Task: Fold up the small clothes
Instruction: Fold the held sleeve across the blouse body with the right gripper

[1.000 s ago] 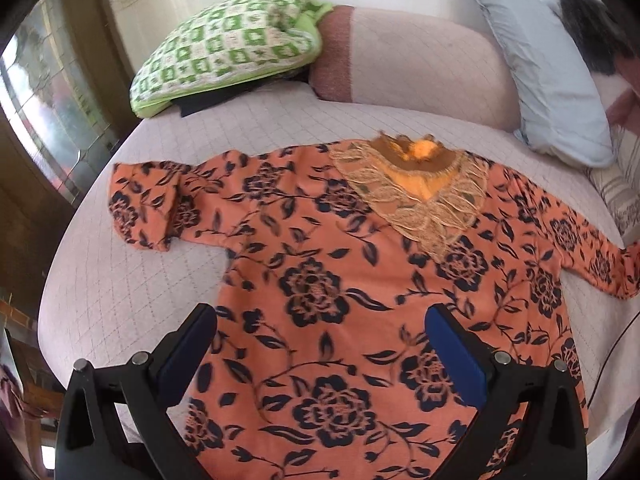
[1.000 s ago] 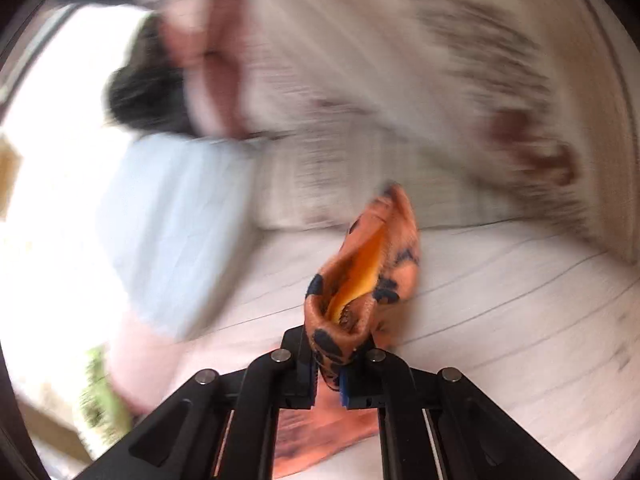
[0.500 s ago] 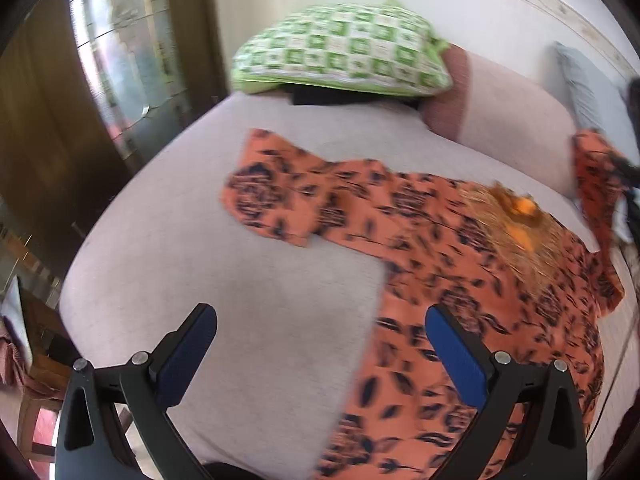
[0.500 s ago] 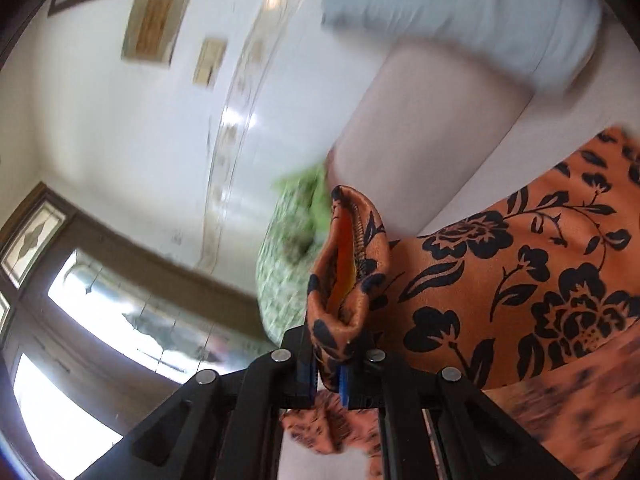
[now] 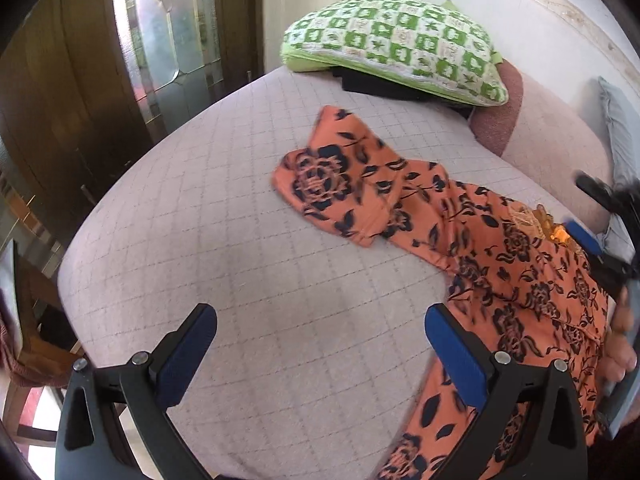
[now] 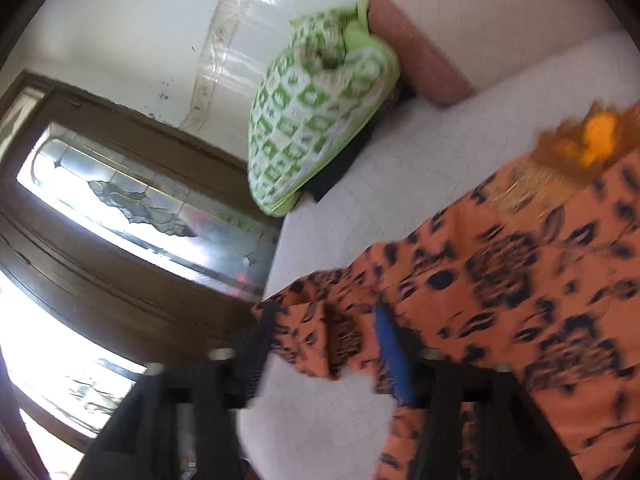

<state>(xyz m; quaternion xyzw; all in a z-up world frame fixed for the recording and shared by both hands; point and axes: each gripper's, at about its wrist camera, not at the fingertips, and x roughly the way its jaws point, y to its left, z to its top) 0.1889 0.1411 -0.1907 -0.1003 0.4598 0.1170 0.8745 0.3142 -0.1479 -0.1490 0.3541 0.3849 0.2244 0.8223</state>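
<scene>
An orange top with dark blue flowers lies on a pale quilted bed. Its left sleeve lies bunched and stretched toward the bed's far left. My left gripper is open and empty, low over bare bed in front of that sleeve. My right gripper is open over the top, with the right sleeve lying loose between its fingers; the view is blurred. The right gripper also shows at the right edge of the left wrist view, above the gold lace collar.
A green and white checked pillow lies on dark folded cloth at the head of the bed. A pink bolster and a grey pillow lie to its right. A wooden door with patterned glass stands past the bed's left edge.
The right gripper carried the right sleeve across onto the body of the top and opened, letting it go. The left gripper swung left, toward the left sleeve.
</scene>
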